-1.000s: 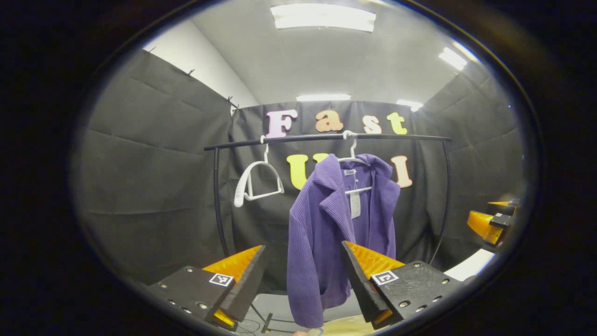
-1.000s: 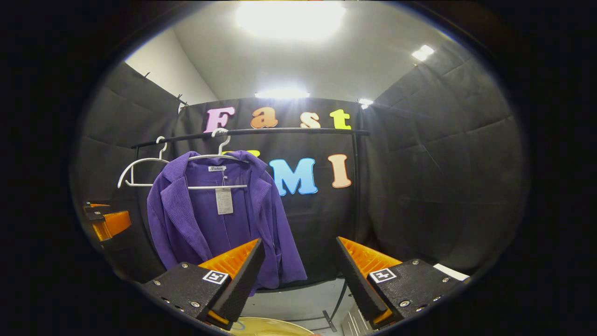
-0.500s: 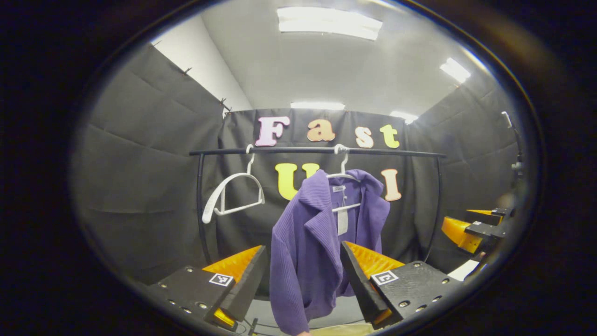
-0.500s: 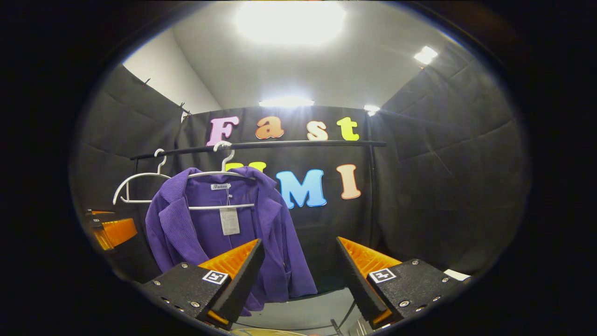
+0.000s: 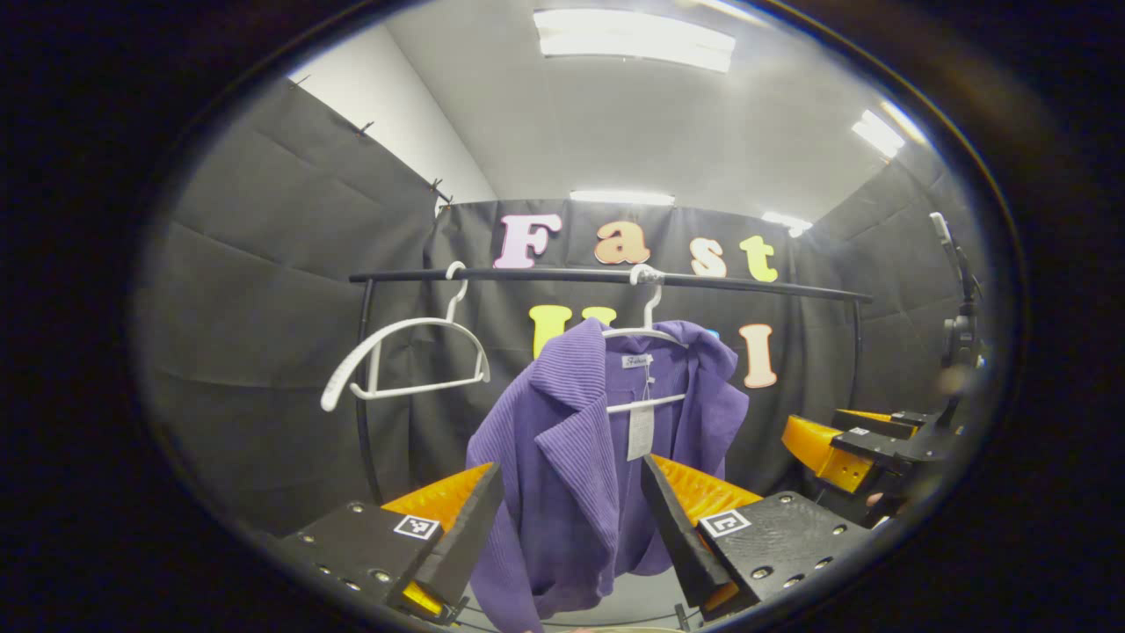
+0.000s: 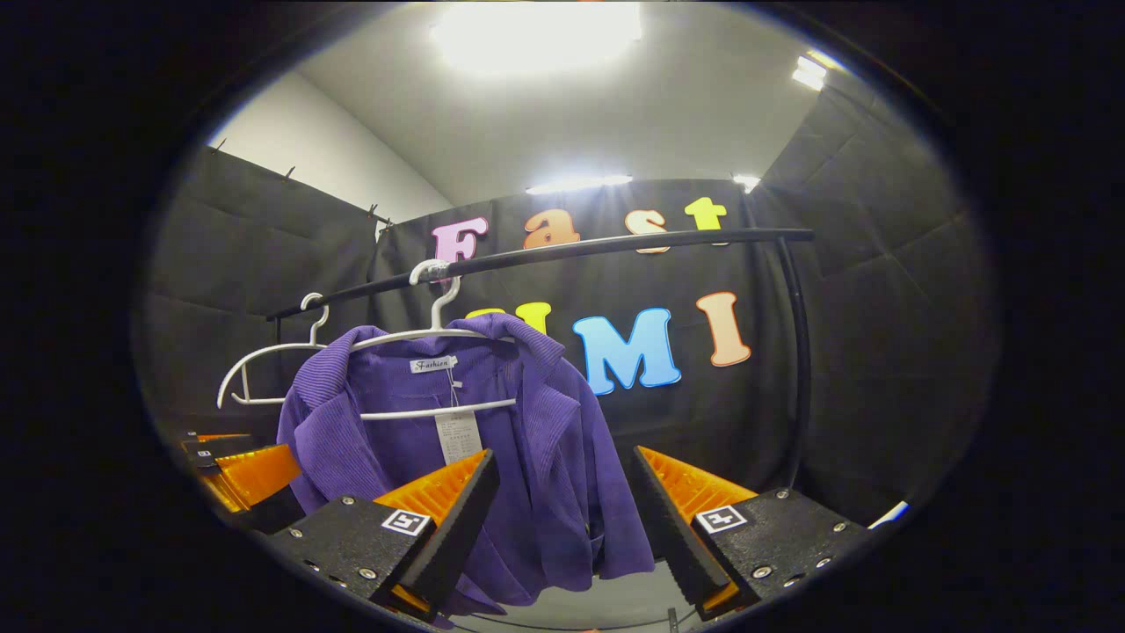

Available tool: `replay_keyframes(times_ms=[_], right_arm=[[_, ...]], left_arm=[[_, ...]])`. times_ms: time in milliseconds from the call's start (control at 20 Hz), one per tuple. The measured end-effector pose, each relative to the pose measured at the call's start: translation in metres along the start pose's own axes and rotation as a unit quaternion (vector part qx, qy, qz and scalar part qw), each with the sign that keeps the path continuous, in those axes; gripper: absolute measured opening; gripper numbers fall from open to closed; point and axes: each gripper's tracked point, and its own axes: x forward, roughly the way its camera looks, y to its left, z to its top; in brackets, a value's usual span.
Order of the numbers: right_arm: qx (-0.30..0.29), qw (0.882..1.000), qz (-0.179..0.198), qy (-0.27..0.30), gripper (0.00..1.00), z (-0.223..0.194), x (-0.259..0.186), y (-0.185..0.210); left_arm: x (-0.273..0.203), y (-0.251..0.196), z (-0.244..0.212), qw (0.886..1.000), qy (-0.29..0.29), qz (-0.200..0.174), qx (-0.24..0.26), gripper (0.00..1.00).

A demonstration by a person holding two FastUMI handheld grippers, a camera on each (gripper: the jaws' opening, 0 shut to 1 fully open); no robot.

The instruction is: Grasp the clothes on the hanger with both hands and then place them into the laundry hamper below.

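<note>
— So, where is the jacket?
— Purple jacket [image 5: 580,457] hangs on a white hanger [image 5: 646,330] from the black rail [image 5: 527,275], front open, paper tag dangling. Empty hanger [image 5: 400,360] beside it.
— Grippers?
— Left gripper [image 5: 571,527]: jaws wide apart, holding nothing, jacket seen between them. Right gripper [image 6: 562,519]: same, spread wide, empty, aimed at the jacket's other side.
— Touching cloth?
— Cannot tell.

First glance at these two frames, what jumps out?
A purple ribbed jacket on a white plastic hanger, hung from the black metal rail, sits dead centre. An empty white hanger hangs to its left. Both hand-held grippers, left and right, stand open before the jacket.
</note>
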Motion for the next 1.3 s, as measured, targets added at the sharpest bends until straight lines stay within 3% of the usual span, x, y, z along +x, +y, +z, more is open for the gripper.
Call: replay_keyframes(times_ms=[50,150,200,300,350,450,650,900,950,1300], right_arm=[[0.003,1.0,0.007,0.002,0.94,-0.002,0.009,0.0],[0.008,1.0,0.02,0.005,0.93,-0.007,0.023,-0.001],[0.01,1.0,0.028,0.007,0.93,-0.009,0.03,0.0],[0.008,0.999,0.044,0.004,0.94,-0.012,0.044,0.002],[0.005,0.999,0.051,0.003,0.93,-0.013,0.051,0.003],[0.004,0.998,0.067,0.004,0.93,-0.019,0.064,0.006],[0.0,0.995,0.103,0.01,0.93,-0.033,0.09,0.015],[-0.013,0.992,0.12,0.025,0.93,-0.056,0.12,0.013],[-0.013,0.992,0.126,0.025,0.93,-0.057,0.124,0.015],[-0.023,0.987,0.155,0.028,0.77,-0.071,0.151,0.024]], left_arm=[[0.005,-0.004,-0.003,1.0,0.0,0.001,0.0,0.95],[0.015,-0.012,-0.004,1.0,-0.005,0.001,0.004,0.91],[0.019,-0.015,-0.005,1.0,-0.009,0.005,0.008,0.97],[0.027,-0.012,-0.01,1.0,-0.012,0.02,0.018,0.97],[0.032,-0.013,-0.013,0.999,-0.01,0.027,0.022,0.85],[0.043,-0.015,-0.021,0.999,-0.003,0.038,0.029,0.96],[0.064,-0.012,-0.04,0.997,0.012,0.07,0.041,0.97],[0.077,-0.01,-0.051,0.994,0.018,0.097,0.057,0.97],[0.08,-0.01,-0.055,0.993,0.021,0.099,0.059,0.91],[0.095,-0.013,-0.078,0.991,0.038,0.111,0.067,0.91]])
